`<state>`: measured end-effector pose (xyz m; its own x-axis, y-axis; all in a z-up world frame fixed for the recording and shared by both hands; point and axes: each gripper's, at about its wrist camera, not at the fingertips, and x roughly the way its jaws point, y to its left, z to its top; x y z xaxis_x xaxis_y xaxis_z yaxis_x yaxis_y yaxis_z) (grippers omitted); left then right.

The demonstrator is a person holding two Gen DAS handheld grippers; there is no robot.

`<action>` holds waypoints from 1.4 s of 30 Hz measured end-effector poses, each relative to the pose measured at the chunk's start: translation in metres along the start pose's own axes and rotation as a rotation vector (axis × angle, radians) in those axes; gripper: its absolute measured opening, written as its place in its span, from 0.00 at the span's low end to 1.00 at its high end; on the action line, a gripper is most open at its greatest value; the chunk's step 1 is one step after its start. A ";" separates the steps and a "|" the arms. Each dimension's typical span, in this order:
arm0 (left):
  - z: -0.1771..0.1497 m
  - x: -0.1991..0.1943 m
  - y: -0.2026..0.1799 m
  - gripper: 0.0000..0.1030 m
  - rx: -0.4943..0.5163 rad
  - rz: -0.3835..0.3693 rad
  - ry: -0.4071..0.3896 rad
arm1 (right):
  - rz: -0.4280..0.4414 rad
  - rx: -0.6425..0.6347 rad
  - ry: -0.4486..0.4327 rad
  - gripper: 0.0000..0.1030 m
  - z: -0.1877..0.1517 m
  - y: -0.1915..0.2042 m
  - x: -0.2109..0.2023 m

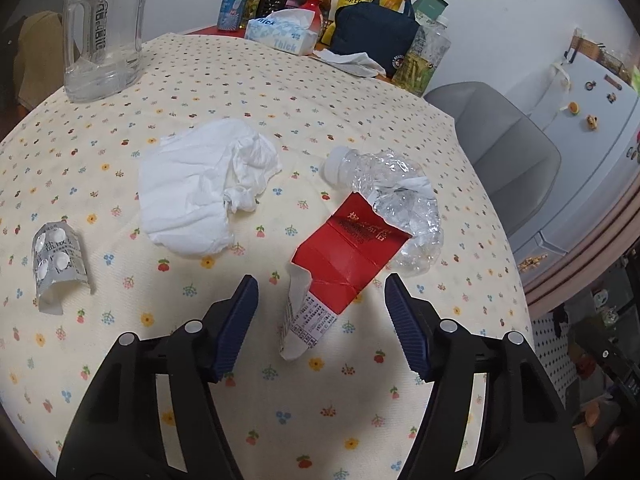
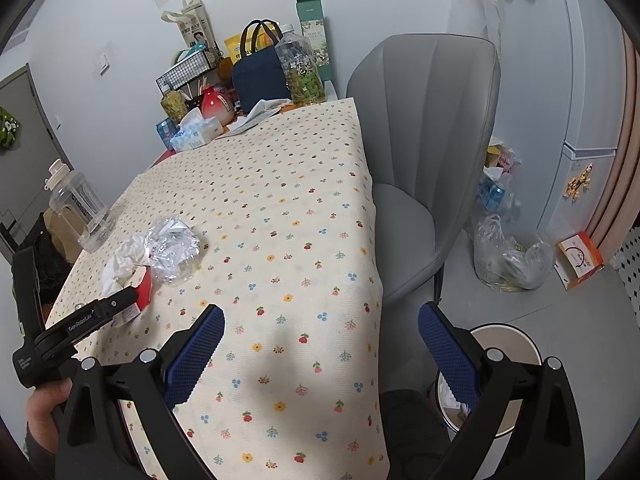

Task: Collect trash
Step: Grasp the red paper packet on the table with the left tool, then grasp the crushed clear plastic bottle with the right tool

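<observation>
1. Left wrist view: my left gripper (image 1: pixel 322 320) hangs just above the flowered tablecloth (image 1: pixel 280 92) with its ribbed blue pads apart. The white end of a torn red carton (image 1: pixel 340 248) lies between them, and neither pad touches it.
2. The carton is flattened card, glossy red with gold print, its white printed end ragged and curled. Its far edge rests against a crushed clear plastic bottle (image 1: pixel 400 200), which is crinkled all over and has a white cap.
3. Left of them lies a crumpled white tissue (image 1: pixel 208 188), soft and bunched. Further left sits a curled foil blister strip (image 1: pixel 60 256) with round white tablets in it.
4. The cloth is cream, finely woven, dotted with small flowers and fruit. A large clear water jug (image 1: pixel 104 28) stands at its far left. At the far end are a tissue box (image 1: pixel 280 34), a drink can (image 1: pixel 232 12) and a dark blue bag (image 1: pixel 376 36).
5. Right wrist view: my right gripper (image 2: pixel 320 348) is open and empty, over the table's near right edge.
6. Below it stands a round waste bin (image 2: pixel 516 344) with a pale rim; something white shows inside.
7. A grey padded chair (image 2: pixel 424 140) stands against the table. Beyond it on the grey floor slumps a clear plastic bag (image 2: pixel 512 260) holding rubbish, beside an orange and white box (image 2: pixel 580 260).
</observation>
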<state>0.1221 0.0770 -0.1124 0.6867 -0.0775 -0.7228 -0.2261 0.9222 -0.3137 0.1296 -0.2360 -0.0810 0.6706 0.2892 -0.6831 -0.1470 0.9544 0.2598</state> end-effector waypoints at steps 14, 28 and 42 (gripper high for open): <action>0.007 -0.019 0.015 0.03 -0.047 0.037 -0.033 | 0.028 -0.043 -0.004 0.92 0.004 0.021 -0.001; 0.023 -0.069 0.054 0.03 -0.118 0.053 -0.151 | 0.090 -0.306 0.052 0.92 0.014 0.124 0.043; 0.030 -0.079 0.109 0.03 -0.201 0.118 -0.194 | 0.074 -0.474 0.092 0.92 0.028 0.184 0.103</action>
<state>0.0643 0.1947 -0.0713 0.7625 0.1178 -0.6362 -0.4311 0.8256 -0.3639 0.1923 -0.0327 -0.0846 0.5819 0.3428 -0.7375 -0.5210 0.8534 -0.0144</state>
